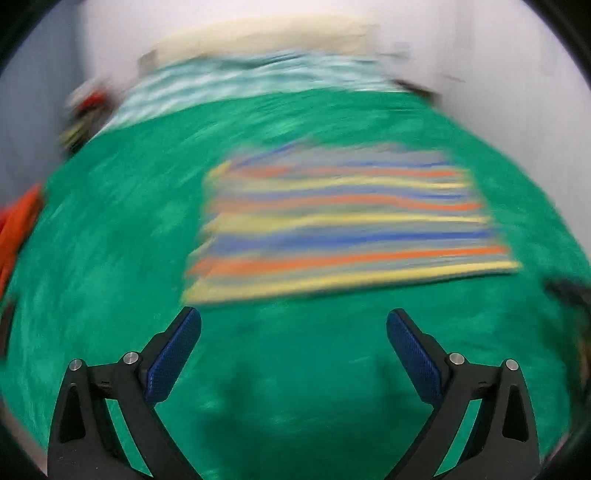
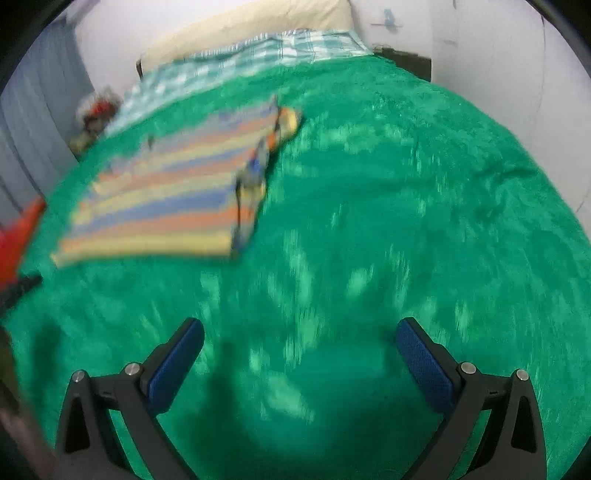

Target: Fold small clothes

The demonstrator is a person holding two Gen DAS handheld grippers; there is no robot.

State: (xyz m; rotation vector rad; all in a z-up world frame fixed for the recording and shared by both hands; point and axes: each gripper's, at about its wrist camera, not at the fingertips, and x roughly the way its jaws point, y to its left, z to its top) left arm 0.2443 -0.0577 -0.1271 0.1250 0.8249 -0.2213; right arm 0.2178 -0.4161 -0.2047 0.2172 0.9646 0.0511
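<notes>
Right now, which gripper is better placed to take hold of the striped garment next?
Probably left. The left gripper is open with the striped garment just ahead of its fingertips. The right gripper, also open, faces bare green blanket; the garment lies off to its left.

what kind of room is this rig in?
Most likely a bedroom. The work surface is a bed with a fuzzy green blanket, a checked sheet and a cream pillow at its far end against a white wall. A striped garment lies on the blanket.
</notes>
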